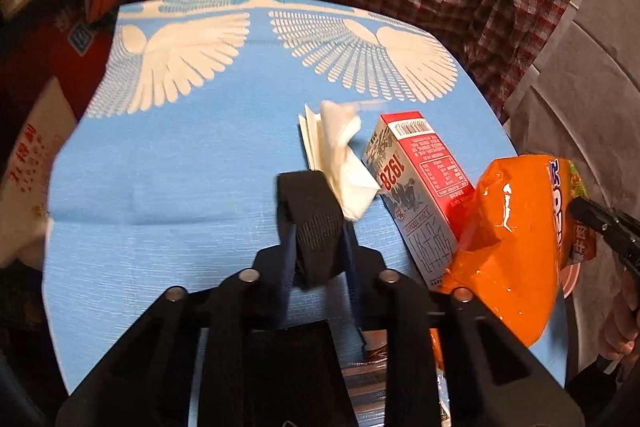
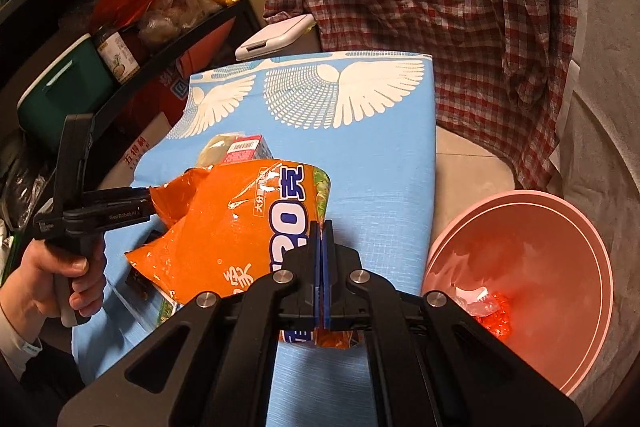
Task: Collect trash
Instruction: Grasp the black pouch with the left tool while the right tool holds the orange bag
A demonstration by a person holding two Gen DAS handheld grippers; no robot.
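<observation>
Cluttered storage corner, dark shelving at the side, a checked shirt hanging behind; the worktop (image 1: 168, 155) wears a blue cloth with white wing prints. Right hand-held gripper (image 2: 323, 227) has its pads pressed together on the lower edge of the orange snack bag (image 2: 224, 227), holding it up over the worktop's near right part. Left hand-held gripper (image 1: 316, 223) has its jaws drawn nearly together over the crumpled white tissue (image 1: 344, 163), near the middle toward the right edge; one pad touches or overlaps the tissue's near end, but I can't tell whether the pads actually bite it. Right view puts that gripper at the bag's torn mouth. Red-and-white carton (image 1: 416, 195) lies just beside the tissue, partly behind the bag. Pink basin (image 2: 532, 267) sits off the right edge, lower, with a little red and white litter inside. My read: mid-collection, bag used as the sack, tissue being picked. Next: confirm the pinch, lift, feed it into the bag mouth; right side must keep the opening facing left.
</observation>
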